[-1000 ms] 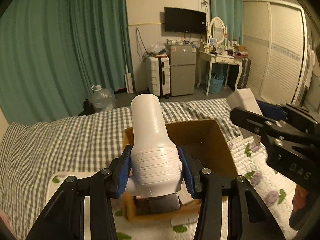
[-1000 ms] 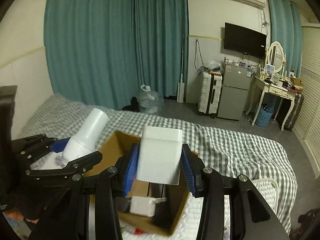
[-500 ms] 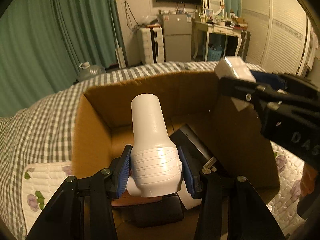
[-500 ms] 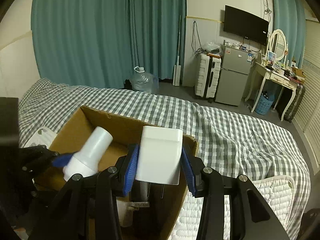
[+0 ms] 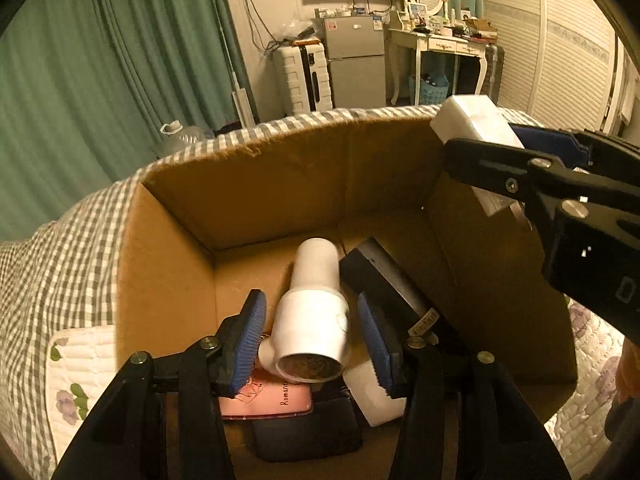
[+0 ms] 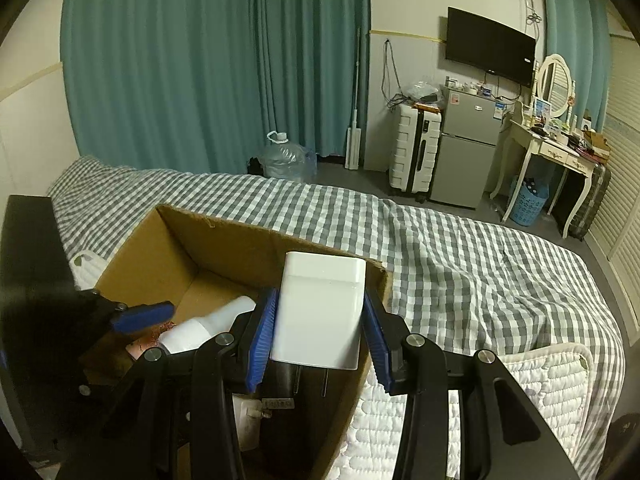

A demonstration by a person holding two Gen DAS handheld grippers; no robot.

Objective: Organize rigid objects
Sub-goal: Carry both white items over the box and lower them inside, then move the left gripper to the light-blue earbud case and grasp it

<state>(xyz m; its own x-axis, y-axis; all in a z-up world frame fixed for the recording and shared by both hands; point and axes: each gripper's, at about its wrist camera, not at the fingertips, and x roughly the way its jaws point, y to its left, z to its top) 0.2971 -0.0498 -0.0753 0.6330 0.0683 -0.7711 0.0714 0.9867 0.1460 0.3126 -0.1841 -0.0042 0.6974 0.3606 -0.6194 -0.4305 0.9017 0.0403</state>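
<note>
We see the white hair dryer [image 5: 312, 312] lying inside the cardboard box [image 5: 168, 264], its nozzle pointing to the far wall and its body resting on a pink case [image 5: 276, 400] and a dark flat case [image 5: 308, 436], with a black box [image 5: 384, 276] just to its right. The left gripper [image 5: 312, 340] has its jaws spread wide on either side of the dryer, with clear gaps between the blue pads and the body, so it holds nothing. The right gripper [image 6: 318, 340] has its jaws closed on a white power adapter [image 6: 320, 308], poised above the box's right wall, prongs pointing down. We judge the step in hand to be placing the adapter: we should draw the left gripper straight back and up so the pads do not snag the dryer, then bring the adapter leftward over the wall and lower it into the free floor at the far side before opening. The box sits on a checked bedspread [image 6: 460, 240].
</note>
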